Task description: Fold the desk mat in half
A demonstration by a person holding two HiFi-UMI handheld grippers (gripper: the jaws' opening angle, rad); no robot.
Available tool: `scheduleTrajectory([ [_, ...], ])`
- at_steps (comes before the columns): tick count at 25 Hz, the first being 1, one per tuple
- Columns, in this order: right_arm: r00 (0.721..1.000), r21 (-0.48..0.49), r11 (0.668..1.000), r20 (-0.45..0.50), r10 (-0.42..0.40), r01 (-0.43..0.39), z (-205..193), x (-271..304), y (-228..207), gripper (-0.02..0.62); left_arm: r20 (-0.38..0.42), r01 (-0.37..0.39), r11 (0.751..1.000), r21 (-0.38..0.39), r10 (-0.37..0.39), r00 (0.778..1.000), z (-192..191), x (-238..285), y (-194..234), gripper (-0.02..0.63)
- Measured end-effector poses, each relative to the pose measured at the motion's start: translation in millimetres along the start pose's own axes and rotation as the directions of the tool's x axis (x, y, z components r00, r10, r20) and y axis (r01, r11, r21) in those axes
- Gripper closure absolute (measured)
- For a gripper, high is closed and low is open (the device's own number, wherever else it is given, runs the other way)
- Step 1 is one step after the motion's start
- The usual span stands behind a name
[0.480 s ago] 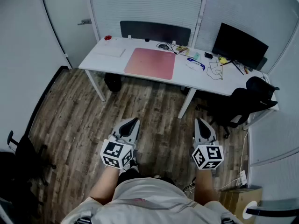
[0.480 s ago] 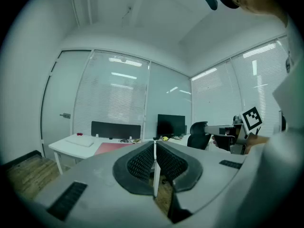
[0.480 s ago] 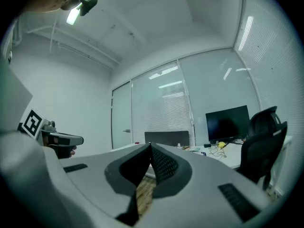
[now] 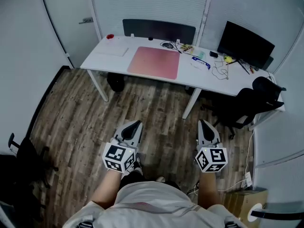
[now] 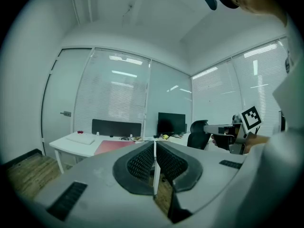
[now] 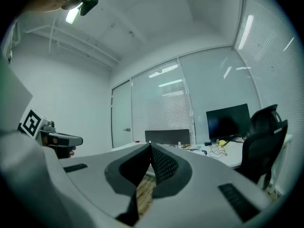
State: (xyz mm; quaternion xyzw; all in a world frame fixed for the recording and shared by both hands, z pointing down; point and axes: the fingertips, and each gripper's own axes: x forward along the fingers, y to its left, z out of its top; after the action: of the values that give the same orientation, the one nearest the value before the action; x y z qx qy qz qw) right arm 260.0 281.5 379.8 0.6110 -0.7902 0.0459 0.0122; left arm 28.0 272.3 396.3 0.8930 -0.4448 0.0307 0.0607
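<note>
A pink desk mat lies flat and unfolded on the white desk at the far side of the room; in the left gripper view the mat shows just past the jaws. My left gripper and right gripper hang over the wood floor close to my body, well short of the desk. Both are shut with nothing between the jaws. From the left gripper the right one shows at the side, and from the right gripper the left one.
A black monitor, cables and small items sit on the desk's right half, a white pad on its left. A black office chair stands right of the desk. A dark screen panel runs behind the desk.
The head view has shifted very slightly; both grippers stay where they were, still shut.
</note>
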Motion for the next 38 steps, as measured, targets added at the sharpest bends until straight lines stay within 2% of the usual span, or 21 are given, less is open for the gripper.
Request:
scheduleTrajectory([
  [7, 1.000, 0.009, 1.000, -0.016, -0.005, 0.005, -5, 18, 6, 0.544, -0.003, -0.004, 1.000, -0.011, 0.004, 1.000, -3, 2, 17, 0.583],
  [11, 0.999, 0.002, 1.000, -0.018, 0.027, -0.026, -2, 40, 17, 0.543, 0.011, -0.009, 0.999, -0.030, 0.009, 1.000, -1, 8, 39, 0.583],
  [18, 0.998, -0.044, 0.998, -0.054, 0.039, -0.042, 2, 104, 41, 0.543, 0.032, 0.023, 0.997, -0.075, -0.020, 0.999, 6, 35, 100, 0.583],
  [21, 0.995, -0.089, 0.993, -0.066, 0.070, -0.075, 7, 138, 63, 0.543, 0.039, 0.041, 0.996, -0.078, -0.038, 0.999, 14, 48, 135, 0.583],
  [23, 0.996, -0.097, 0.993, -0.071, 0.056, -0.063, 10, 161, 73, 0.543, 0.038, 0.050, 0.996, -0.073, -0.047, 0.998, 18, 54, 160, 0.583],
  [27, 0.997, -0.042, 0.999, -0.071, 0.009, -0.012, 12, 202, 76, 0.543, 0.016, 0.051, 0.997, -0.061, -0.051, 0.999, 19, 66, 203, 0.583],
  [31, 0.995, -0.018, 1.000, -0.097, 0.013, -0.014, 5, 226, 79, 0.543, 0.011, 0.046, 0.997, -0.058, -0.046, 0.999, 21, 74, 224, 0.583],
  [33, 0.995, -0.008, 1.000, -0.102, 0.014, -0.015, 3, 238, 78, 0.543, 0.033, 0.030, 0.998, -0.054, -0.028, 0.999, 26, 79, 235, 0.583],
  [35, 0.995, 0.001, 1.000, -0.104, 0.008, -0.008, 3, 252, 71, 0.543, 0.055, 0.021, 0.998, -0.052, -0.018, 0.998, 30, 88, 245, 0.583],
  [38, 0.994, 0.007, 1.000, -0.110, -0.003, 0.004, 0, 276, 54, 0.543, 0.038, 0.038, 0.998, -0.052, -0.036, 0.999, 29, 115, 253, 0.583],
])
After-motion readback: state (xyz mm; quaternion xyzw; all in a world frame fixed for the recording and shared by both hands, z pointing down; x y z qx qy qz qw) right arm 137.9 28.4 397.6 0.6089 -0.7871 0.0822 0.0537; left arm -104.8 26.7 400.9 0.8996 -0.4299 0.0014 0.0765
